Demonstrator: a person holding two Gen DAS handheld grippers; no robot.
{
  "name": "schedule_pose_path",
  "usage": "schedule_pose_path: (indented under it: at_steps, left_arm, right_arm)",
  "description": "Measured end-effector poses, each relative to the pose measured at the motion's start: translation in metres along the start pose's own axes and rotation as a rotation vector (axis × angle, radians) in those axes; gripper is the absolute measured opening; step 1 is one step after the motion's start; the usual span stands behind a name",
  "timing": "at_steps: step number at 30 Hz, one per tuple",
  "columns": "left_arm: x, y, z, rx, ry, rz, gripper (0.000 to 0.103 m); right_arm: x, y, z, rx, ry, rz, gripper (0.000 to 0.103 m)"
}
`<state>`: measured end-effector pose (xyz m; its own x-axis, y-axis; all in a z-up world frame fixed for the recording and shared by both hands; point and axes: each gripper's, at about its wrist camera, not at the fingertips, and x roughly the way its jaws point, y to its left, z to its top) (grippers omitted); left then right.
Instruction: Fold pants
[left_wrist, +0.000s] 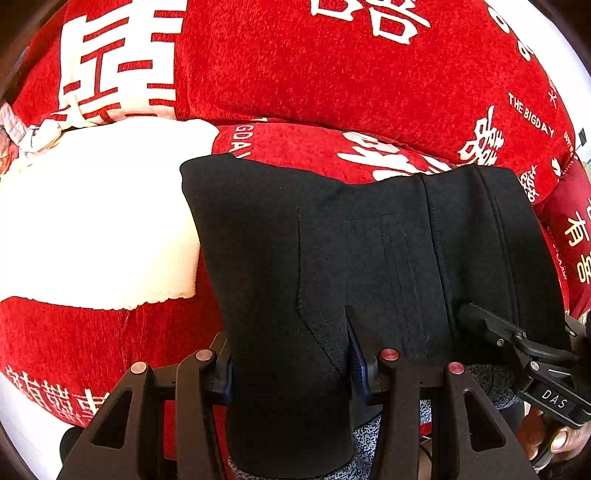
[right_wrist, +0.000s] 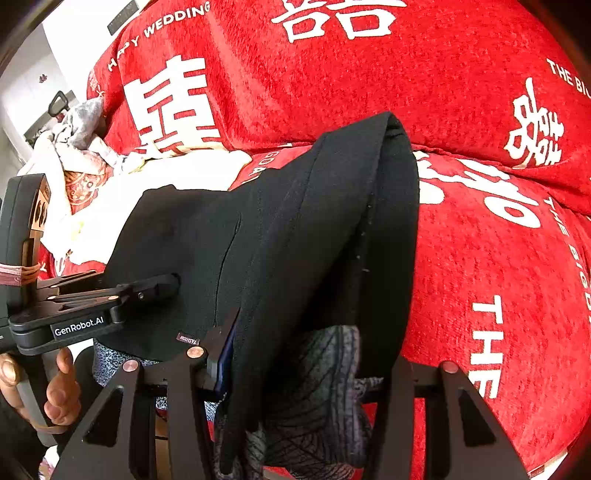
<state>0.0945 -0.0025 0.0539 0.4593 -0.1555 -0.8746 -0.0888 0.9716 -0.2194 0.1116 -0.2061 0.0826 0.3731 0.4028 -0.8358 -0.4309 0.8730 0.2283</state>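
**Black pants held up between both grippers, over the red sofa**

Left wrist view: black pants (left_wrist: 332, 258) fill the centre, raised in front of the red cover (left_wrist: 314, 66) with white characters. Left gripper (left_wrist: 291, 365) has fabric bunched between its fingers, so it is clamped on the waist end. Right gripper (left_wrist: 491, 325) comes in from the right and bites the same edge. White blanket (left_wrist: 92, 221) lies on the seat to the left.

Right wrist view: right gripper (right_wrist: 306, 365) is partly buried, the pants (right_wrist: 295, 221) draped over and between its fingers; looks pinched on cloth. Left gripper (right_wrist: 162, 284) grips the far corner, jaws narrow.

Handling, my read: thick soft knit, lined, fairly heavy, drapes and sags, not slippery. Best hold is seams or waistband corners, several layers at once.
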Motion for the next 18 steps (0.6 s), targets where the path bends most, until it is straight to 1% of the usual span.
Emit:
schedule_pose_path:
  at_steps: [8, 12, 15, 17, 18]
  left_arm:
    - [0.021, -0.002, 0.004, 0.006, 0.034, 0.000, 0.048]
    - [0.027, 0.003, 0.006, -0.004, 0.039, -0.018, 0.048]
    - [0.034, 0.004, 0.006, -0.010, 0.037, -0.024, 0.053]
    - [0.037, 0.006, 0.004, -0.011, 0.035, -0.021, 0.062]
    - [0.039, 0.008, 0.004, -0.016, 0.035, -0.021, 0.064]
  right_arm:
    - [0.019, -0.009, 0.000, 0.027, 0.038, -0.018, 0.053]
    - [0.027, -0.014, 0.001, 0.045, 0.051, -0.014, 0.053]
    - [0.033, -0.020, 0.000, 0.060, 0.058, -0.011, 0.055]
    - [0.037, -0.024, -0.001, 0.071, 0.062, -0.012, 0.058]
    - [0.039, -0.027, -0.003, 0.082, 0.065, -0.009, 0.061]
